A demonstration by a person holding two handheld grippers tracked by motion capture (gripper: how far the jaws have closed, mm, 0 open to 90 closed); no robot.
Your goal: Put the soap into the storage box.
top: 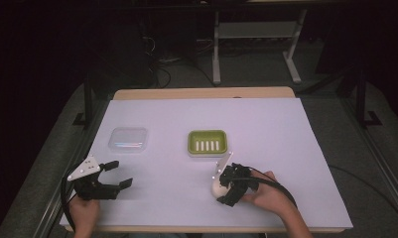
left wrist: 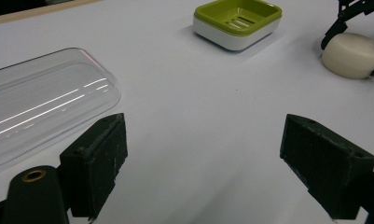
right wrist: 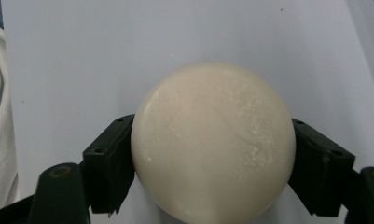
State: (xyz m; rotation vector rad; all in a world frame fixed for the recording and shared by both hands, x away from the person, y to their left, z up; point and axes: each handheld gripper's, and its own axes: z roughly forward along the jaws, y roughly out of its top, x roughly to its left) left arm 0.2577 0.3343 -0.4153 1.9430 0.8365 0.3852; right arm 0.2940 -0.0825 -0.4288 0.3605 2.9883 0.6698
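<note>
A round cream bar of soap (right wrist: 212, 140) sits between the jaws of my right gripper (right wrist: 212, 172), which is shut on its two sides. From above, the soap (top: 218, 187) and right gripper (top: 225, 191) are near the table's front edge, right of centre. A green soap dish (top: 207, 142) with a white base stands in the middle of the table, behind the soap. My left gripper (top: 120, 174) is open at the front left, with nothing between its jaws. A clear plastic lid (top: 128, 139) lies just beyond it. In the left gripper view I see the lid (left wrist: 40, 107), the dish (left wrist: 237, 21) and the soap (left wrist: 352, 53).
A white sheet (top: 266, 124) covers the wooden table (top: 201, 93). Dark floor, cables and a white metal stand's legs (top: 216, 54) lie beyond the far edge. Bare sheet stretches to the right of the dish and between the two grippers.
</note>
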